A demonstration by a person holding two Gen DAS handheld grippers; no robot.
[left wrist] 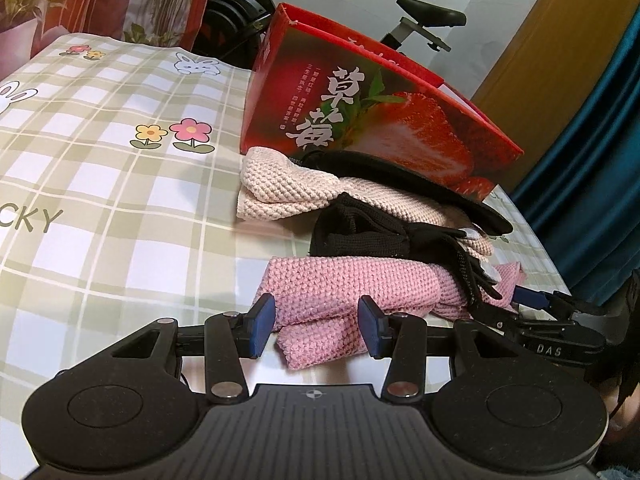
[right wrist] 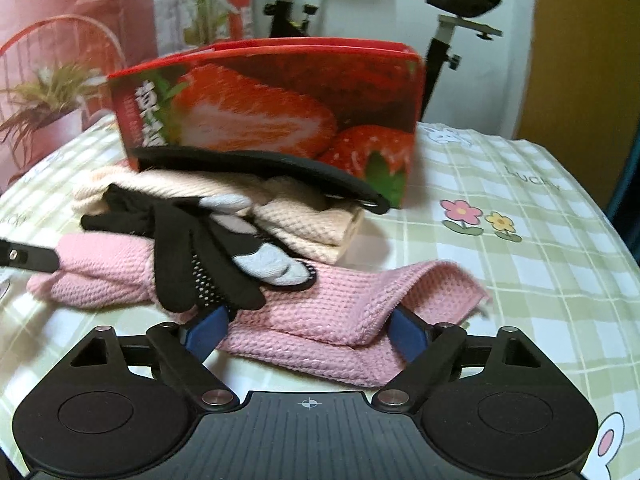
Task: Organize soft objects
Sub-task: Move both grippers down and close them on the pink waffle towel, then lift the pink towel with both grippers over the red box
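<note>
1. The table (left wrist: 100, 184) wears a green-and-white checked cloth with flowers and rabbits. It serves as the sorting surface, and all the soft things sit bunched at one side of it.
2. The red strawberry box (right wrist: 280, 96) stands open-topped right behind the pile. Judging by the task, it is the likely bin, set close so each item travels only a short way.
3. The pink knitted cloth (right wrist: 320, 320) lies nearest both cameras, rumpled and part-folded, at the front of the heap. Being foremost and least buried, it looks like the first thing to be dealt with.
4. The cream knitted cloth (left wrist: 280, 188) is folded between the pink one and the box, pinned under darker items, so it probably has to wait.
5. A flat black pad (right wrist: 280, 164) leans on the box's foot, across the cream cloth.
6. The black glove (right wrist: 200, 248), with pale fingertip patches and grip dots, sprawls over both cloths and would shift if either were pulled.
7. The left gripper (left wrist: 316, 326) straddles one end of the pink cloth with its jaws part spread; the blue pads flank the fold, and whether they pinch it I cannot tell.
8. The right gripper (right wrist: 308, 330) stands spread wide around the cloth's other end, its pads not pressing, apparently set for a two-handed hold.
</note>
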